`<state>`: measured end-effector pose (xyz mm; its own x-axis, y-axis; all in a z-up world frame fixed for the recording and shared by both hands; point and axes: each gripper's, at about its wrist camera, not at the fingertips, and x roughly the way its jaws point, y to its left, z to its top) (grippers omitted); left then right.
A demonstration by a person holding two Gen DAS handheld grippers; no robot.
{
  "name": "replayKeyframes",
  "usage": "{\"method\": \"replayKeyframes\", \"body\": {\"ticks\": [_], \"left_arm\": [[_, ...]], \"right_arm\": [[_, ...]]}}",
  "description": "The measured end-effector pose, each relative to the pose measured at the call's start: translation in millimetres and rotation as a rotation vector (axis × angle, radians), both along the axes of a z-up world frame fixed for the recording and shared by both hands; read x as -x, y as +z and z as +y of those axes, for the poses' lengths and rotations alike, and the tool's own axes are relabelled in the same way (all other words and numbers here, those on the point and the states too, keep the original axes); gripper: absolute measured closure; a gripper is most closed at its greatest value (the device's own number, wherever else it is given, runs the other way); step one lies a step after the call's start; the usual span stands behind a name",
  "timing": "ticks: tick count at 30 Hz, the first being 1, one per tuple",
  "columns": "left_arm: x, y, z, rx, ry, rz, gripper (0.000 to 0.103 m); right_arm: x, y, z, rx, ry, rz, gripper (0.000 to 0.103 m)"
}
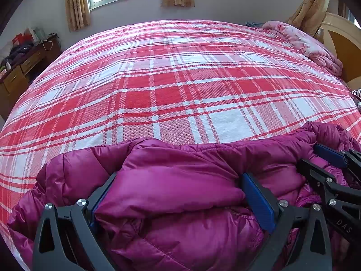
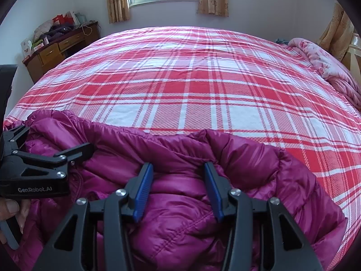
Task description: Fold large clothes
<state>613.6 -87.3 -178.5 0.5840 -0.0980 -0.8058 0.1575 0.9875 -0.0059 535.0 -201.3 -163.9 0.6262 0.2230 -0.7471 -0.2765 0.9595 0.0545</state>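
A: Left wrist view first. We find the magenta down jacket (image 1: 180,194) bunched across the bottom of the frame on the red plaid bedspread (image 1: 171,85). The left gripper (image 1: 178,194) has its jaws spread wide, a puffy fold lying between them.

B: Does it grip?

A: We see no clamping there.

B: Right wrist view?

A: The right gripper (image 2: 178,185), lower centre, stands half apart astride a jacket ridge; whether it pinches, we cannot tell. A wooden desk (image 2: 61,47) sits upper left.
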Motion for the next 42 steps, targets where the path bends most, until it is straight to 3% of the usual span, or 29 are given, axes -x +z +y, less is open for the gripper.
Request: {"method": "replayKeyframes", "body": {"ticks": [29,30,31,32,34,39,42], "left_arm": [[-4.2,8.2,-2.2,-0.048,0.004,0.033,0.001],[0.2,16.4,0.3,-0.057,0.011,0.014,0.001],[8.5,30.3,6.2,-0.050,0.019,-0.028,0.001],[17.9,43.3,13.6,-0.019,0.020,-0.064,0.001],[41.0,65.4,32.6,0.057,0.009,-0.098,0.001],[107.3,79.9,70.0,0.072,0.006,-0.097,0.001],[151.6,71.8,88.2,0.081,0.012,-0.080,0.001]], "right_arm": [[-1.7,6.7,9.8,0.099,0.029,-0.015,0.049],[3.4,14.5,5.9,0.116,0.029,-0.050,0.047],[9.7,22.5,-0.8,0.121,0.003,-0.094,0.038],[20.0,34.0,-12.6,0.100,-0.031,-0.157,0.029],[33.8,47.3,-30.0,0.073,-0.067,-0.206,0.022],[77.3,48.6,-67.8,-0.015,-0.058,-0.091,0.022],[113.9,37.9,-81.0,-0.007,-0.051,-0.046,0.022]]}}
